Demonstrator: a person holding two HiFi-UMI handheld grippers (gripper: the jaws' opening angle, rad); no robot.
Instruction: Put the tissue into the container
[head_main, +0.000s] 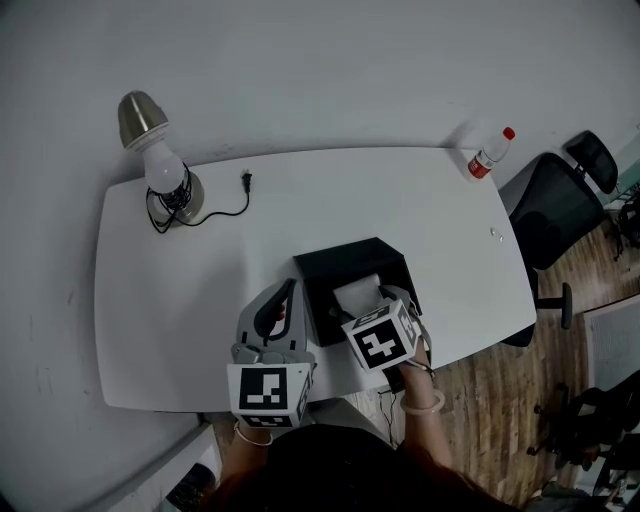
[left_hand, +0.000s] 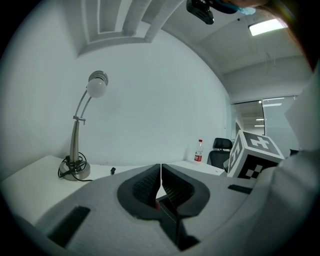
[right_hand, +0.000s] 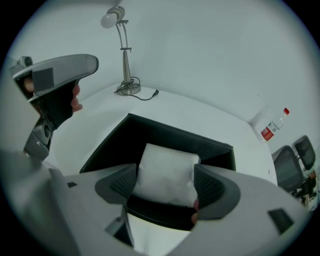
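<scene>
A white tissue pack (right_hand: 166, 172) is clamped between the jaws of my right gripper (right_hand: 165, 186), which is shut on it over the open black container (right_hand: 150, 135). From the head view, the tissue pack (head_main: 357, 293) shows inside the mouth of the black container (head_main: 340, 262), with the right gripper (head_main: 378, 312) at its near right edge. My left gripper (head_main: 284, 293) sits just left of the container with its jaws together and nothing between them; the left gripper (left_hand: 160, 184) view shows the pads touching.
A silver desk lamp (head_main: 160, 165) with a black cord (head_main: 230, 205) stands at the table's far left. A red-capped bottle (head_main: 491, 153) stands at the far right corner. A black office chair (head_main: 555, 215) is beyond the table's (head_main: 160, 300) right edge.
</scene>
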